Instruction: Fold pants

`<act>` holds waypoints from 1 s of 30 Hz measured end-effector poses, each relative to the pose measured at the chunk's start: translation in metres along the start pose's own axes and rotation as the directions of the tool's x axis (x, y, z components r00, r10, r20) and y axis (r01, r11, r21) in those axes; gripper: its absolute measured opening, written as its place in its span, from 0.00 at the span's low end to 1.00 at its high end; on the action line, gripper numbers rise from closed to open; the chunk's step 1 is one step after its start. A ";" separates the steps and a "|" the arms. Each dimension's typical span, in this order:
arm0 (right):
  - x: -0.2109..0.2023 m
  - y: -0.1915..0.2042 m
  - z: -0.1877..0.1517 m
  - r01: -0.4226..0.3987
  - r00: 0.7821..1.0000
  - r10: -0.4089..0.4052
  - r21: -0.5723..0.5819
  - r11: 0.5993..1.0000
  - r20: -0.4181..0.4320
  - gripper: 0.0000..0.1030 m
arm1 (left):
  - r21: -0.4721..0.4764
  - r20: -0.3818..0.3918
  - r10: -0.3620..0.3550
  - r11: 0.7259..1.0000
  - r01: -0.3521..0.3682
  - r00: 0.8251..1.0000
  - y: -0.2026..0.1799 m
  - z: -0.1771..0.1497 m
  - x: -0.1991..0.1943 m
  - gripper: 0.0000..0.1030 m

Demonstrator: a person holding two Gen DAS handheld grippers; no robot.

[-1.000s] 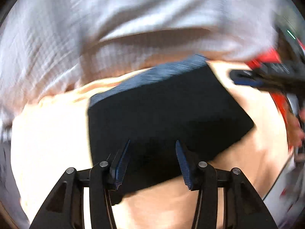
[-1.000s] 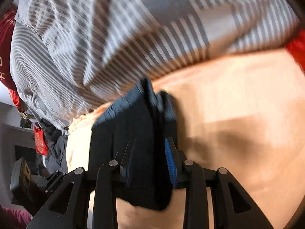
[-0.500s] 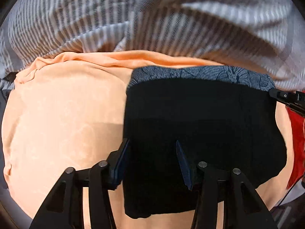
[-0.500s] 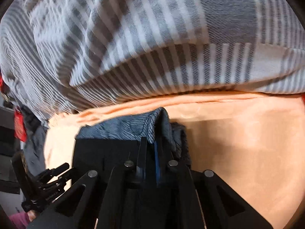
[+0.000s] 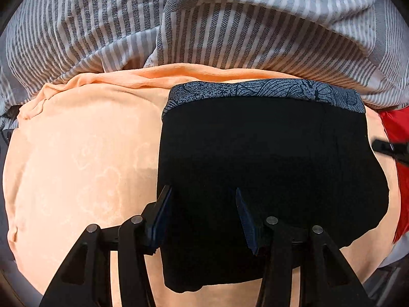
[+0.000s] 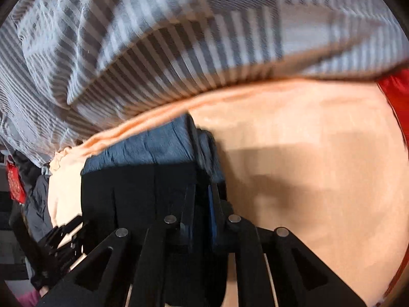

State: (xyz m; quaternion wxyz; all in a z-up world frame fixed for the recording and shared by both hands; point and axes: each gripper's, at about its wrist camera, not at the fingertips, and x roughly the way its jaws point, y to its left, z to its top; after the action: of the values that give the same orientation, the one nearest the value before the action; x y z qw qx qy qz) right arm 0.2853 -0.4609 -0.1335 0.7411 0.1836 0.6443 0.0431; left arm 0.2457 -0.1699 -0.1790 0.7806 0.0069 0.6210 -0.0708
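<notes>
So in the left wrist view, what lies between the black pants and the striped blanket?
In the left wrist view, a strip of the peach sheet lies between the pants and the striped blanket at the left; at the right they nearly meet.

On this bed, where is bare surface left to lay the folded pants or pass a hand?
Free: the peach sheet left of the black pants, bordered above by the striped duvet; also the sheet right of the pants in the right wrist view, up to the red fabric. Crowded: along the duvet edge.
</notes>
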 end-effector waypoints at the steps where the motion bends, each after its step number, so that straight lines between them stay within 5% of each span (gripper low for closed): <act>1: -0.003 0.000 -0.006 0.012 1.000 -0.012 -0.006 1.000 0.000 0.10 | 0.001 0.002 0.001 1.000 -0.001 1.000 0.000 -0.001 -0.001 0.49; 4: -0.021 0.003 -0.027 0.042 0.999 -0.042 -0.021 0.999 0.034 0.10 | 0.001 0.007 0.003 1.000 -0.003 1.000 0.000 -0.002 0.000 0.49; 8: -0.041 0.009 -0.051 -0.015 0.996 0.017 -0.016 1.000 0.091 0.10 | -0.001 0.005 0.006 1.000 -0.006 1.000 0.001 -0.001 0.002 0.49; 15: -0.001 0.009 -0.080 -0.005 0.999 0.005 0.004 1.000 -0.047 0.10 | 0.001 0.003 0.016 1.000 -0.016 1.000 0.002 0.000 0.001 0.51; 30: 0.002 -0.010 -0.092 0.016 0.992 -0.010 0.045 0.999 -0.123 0.11 | 0.002 -0.028 0.005 1.000 -0.005 1.000 0.004 0.003 -0.001 0.53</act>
State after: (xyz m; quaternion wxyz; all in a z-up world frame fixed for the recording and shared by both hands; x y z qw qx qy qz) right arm 0.1947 -0.4491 -0.1483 0.6961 0.1933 0.6906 0.0349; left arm 0.2490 -0.1663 -0.1779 0.7720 0.0102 0.6318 -0.0696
